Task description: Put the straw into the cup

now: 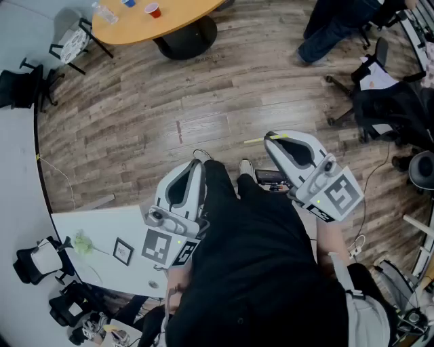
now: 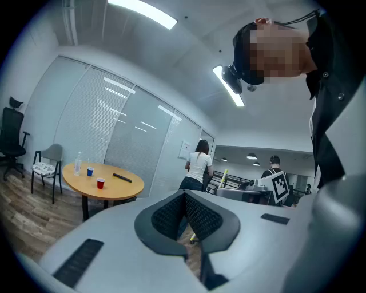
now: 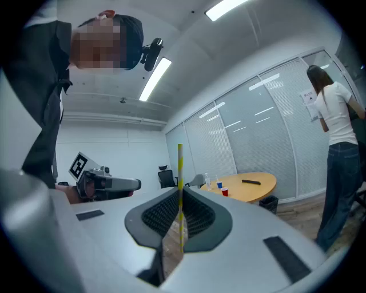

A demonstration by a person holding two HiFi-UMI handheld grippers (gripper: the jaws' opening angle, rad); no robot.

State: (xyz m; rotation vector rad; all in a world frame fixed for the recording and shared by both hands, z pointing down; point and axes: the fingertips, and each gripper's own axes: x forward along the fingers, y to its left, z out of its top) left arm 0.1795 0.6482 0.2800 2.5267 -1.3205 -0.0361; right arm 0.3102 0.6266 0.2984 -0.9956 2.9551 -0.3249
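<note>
Open wood floor (image 1: 203, 101) up to round table (image 1: 183, 19)

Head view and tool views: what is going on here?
A person standing on a wooden floor holds a tool in each hand. The right tool is shut on a yellow-striped straw. The left tool is shut and empty. A red cup and a blue cup stand on a round table across the room, so the straw is in no cup yet.

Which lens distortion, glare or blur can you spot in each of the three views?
Head view: evenly lit, floor planks bow toward the edges. Left gripper view: dark circular vignette, ceiling light glares white. Right gripper view: same vignette and fisheye bend, straw sharp between the jaws.
</note>
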